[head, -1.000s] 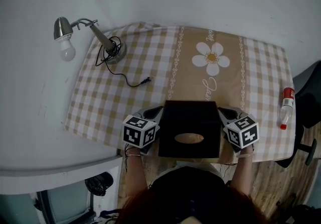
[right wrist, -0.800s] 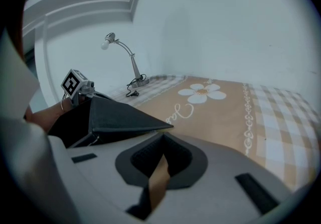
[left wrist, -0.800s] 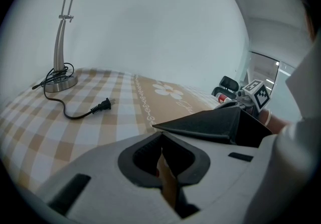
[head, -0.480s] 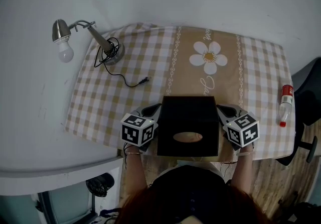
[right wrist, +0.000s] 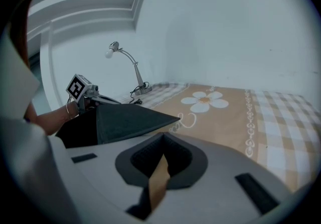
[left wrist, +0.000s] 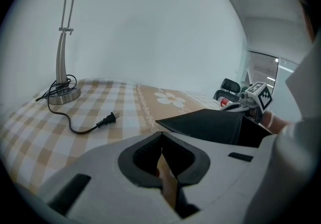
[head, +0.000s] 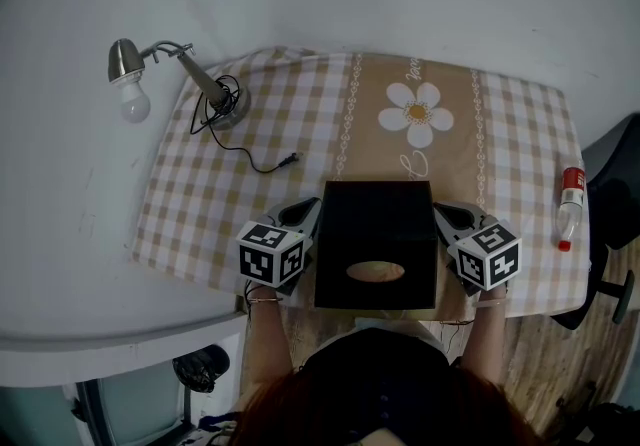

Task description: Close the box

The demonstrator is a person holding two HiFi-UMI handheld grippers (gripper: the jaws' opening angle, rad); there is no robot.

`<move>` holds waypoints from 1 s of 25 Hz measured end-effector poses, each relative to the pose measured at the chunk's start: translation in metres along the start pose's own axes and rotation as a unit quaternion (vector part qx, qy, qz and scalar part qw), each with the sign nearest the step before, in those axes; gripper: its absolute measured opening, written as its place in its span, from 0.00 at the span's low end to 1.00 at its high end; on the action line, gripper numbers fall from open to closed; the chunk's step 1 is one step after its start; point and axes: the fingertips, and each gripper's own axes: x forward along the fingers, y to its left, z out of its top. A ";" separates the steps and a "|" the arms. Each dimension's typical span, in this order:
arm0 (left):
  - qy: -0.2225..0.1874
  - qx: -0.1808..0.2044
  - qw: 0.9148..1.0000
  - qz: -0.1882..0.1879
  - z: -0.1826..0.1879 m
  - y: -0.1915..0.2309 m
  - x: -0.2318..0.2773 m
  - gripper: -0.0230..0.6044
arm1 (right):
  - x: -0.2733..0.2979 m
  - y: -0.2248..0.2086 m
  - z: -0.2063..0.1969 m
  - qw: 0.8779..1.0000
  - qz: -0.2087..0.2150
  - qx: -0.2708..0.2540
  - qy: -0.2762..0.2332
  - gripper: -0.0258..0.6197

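Observation:
A black box [head: 376,244] with an oval opening in its top sits at the table's near edge, between my two grippers. My left gripper [head: 303,221] is against the box's left side and my right gripper [head: 447,221] against its right side. In the left gripper view the jaws [left wrist: 165,168] are shut on a thin brown cardboard strip, with the black box [left wrist: 210,125] just to the right. The right gripper [right wrist: 159,168] likewise pinches a brown cardboard strip, with the box [right wrist: 125,120] on its left. How each strip joins the box is hidden.
A desk lamp [head: 208,86] stands at the table's far left corner, its cord and plug [head: 290,160] lying on the checked cloth [head: 520,134]. A red-capped bottle [head: 570,206] lies at the right edge. A dark chair [head: 612,224] is beyond it.
Both grippers and the box have shifted slightly away from the person, and both gripper views now sit a little higher over the table. The jaws stay shut.

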 end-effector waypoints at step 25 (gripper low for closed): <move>-0.044 0.018 0.999 0.011 0.031 -0.002 -0.012 0.08 | -0.010 -0.002 0.017 0.999 -0.041 -0.015 -0.025 0.07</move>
